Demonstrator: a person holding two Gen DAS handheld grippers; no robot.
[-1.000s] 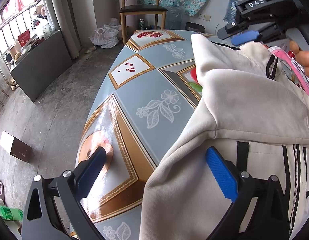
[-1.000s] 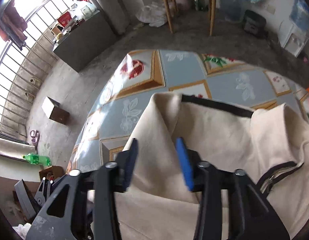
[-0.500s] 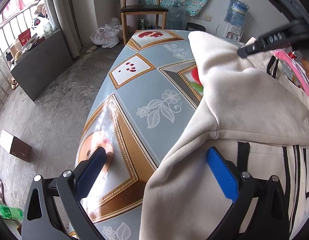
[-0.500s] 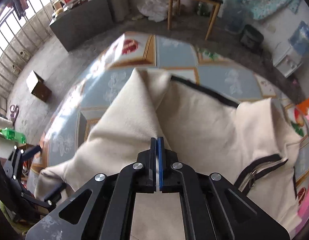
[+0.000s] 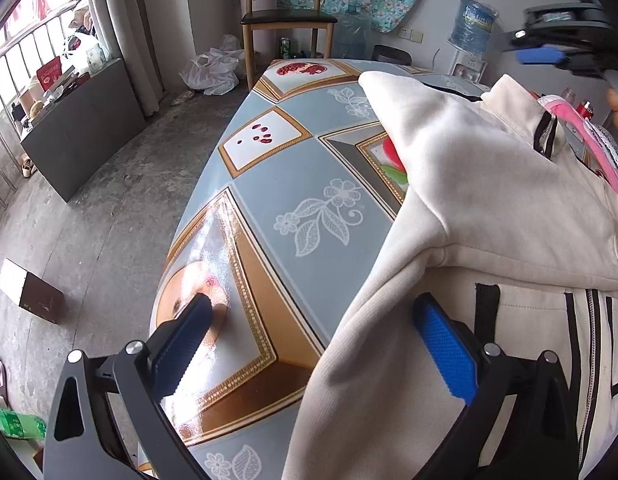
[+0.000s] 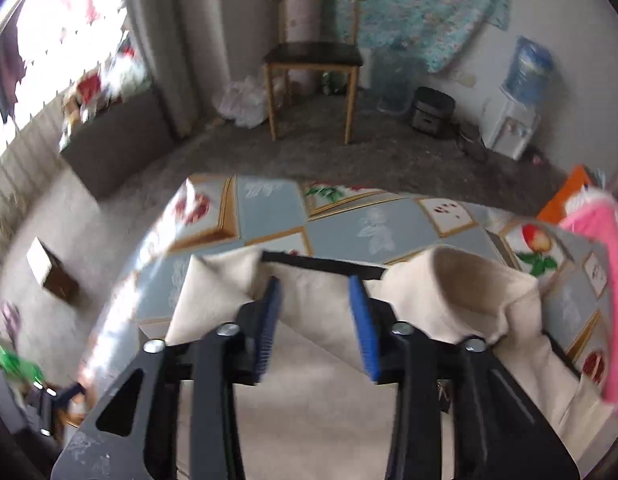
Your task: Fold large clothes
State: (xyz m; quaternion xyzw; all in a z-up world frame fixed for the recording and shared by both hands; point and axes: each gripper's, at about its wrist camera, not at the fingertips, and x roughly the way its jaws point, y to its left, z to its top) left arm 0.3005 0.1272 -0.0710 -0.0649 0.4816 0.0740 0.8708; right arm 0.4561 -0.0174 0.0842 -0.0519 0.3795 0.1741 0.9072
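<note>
**Both jaws apart over the jacket**

Left wrist view: my left gripper (image 5: 321,344) hangs with jaws spread wide, grasping nothing. Its left finger lies over the table (image 5: 301,176), its right finger over the cream jacket (image 5: 481,184). The jacket lies on the right part of the table, one sleeve folded across its body, with black trim and a zipper (image 5: 547,136) showing at the far right. My right gripper (image 5: 549,50) appears at the upper right, above the jacket; from here I cannot tell how its jaws stand. A pink cloth (image 5: 585,136) lies beyond the jacket.

Right wrist view, blurred: my right gripper (image 6: 315,320) has its jaws apart, released, above the jacket (image 6: 309,392). Only this view shows the jacket's black-edged hem (image 6: 321,263) along the far side and a cuff (image 6: 461,276) standing open at the right. The pink cloth (image 6: 597,280) sits at the right edge. A chair (image 6: 315,60) stands far off on the floor, seen in both views. The left gripper (image 6: 49,400) shows dimly at the near left.
</note>
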